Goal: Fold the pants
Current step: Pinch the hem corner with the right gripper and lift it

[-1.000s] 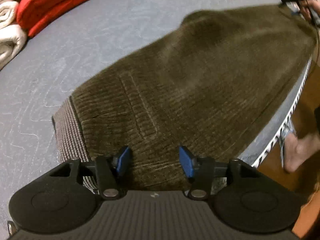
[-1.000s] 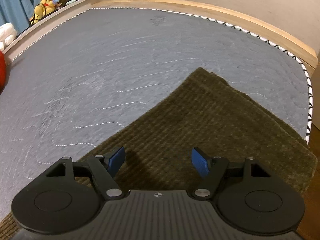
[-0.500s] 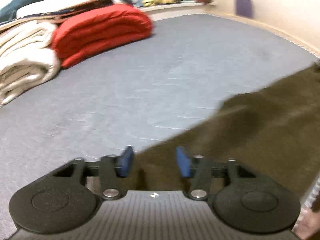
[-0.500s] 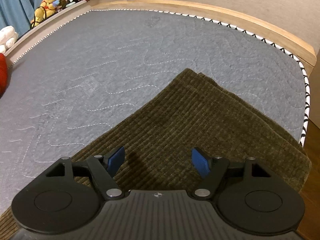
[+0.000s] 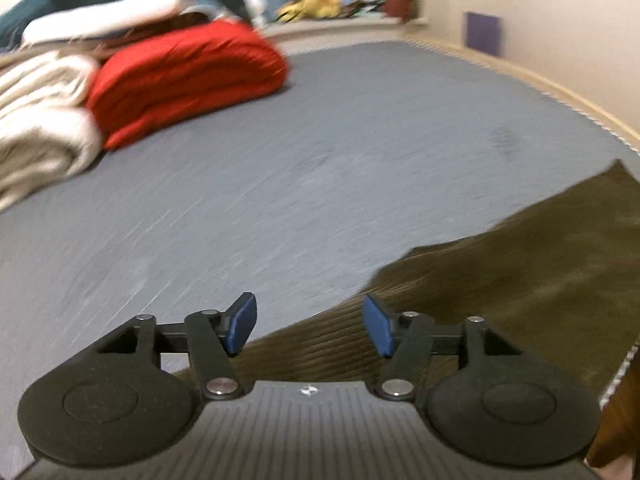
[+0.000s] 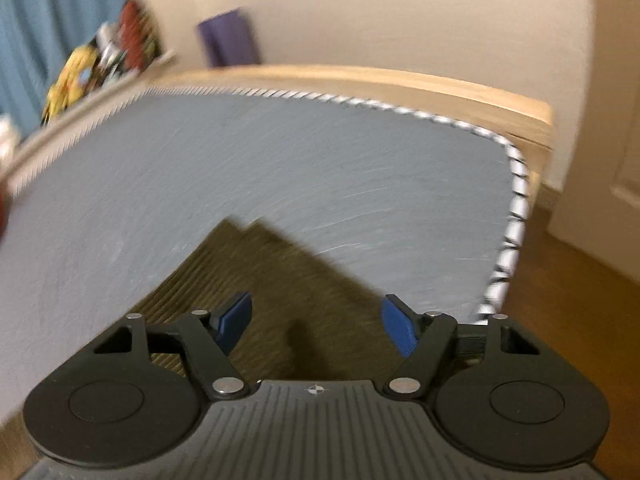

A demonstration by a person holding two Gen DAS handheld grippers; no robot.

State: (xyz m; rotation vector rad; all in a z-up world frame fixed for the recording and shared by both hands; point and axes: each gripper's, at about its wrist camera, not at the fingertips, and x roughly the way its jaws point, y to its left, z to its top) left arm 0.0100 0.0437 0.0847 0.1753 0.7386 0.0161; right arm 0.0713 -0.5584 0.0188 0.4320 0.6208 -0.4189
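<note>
Both views show the pants (image 5: 520, 292) lying flat on the grey mattress (image 5: 320, 160), folded into a long olive-brown corduroy band near the edge closest to you. Their long axis runs from your left gripper (image 5: 310, 326) away to the right, ending in a squared corner near the far right of that view. From your right gripper (image 6: 316, 326) the same band points up and to the left, with its layered corner ahead of the left pad. Your left gripper's jaws have just been opening and stand spread, nothing pinched; the cloth's edge lies beneath and to the right of them. Your right gripper's jaws have been closing slightly but remain spread over the fabric, gripping nothing. Each hand seems to sit near one end, so the next fold likely turns on bringing one short end along that axis. Beyond lie a red blanket (image 5: 184, 80) and a cream blanket (image 5: 40, 128), well apart.
</note>
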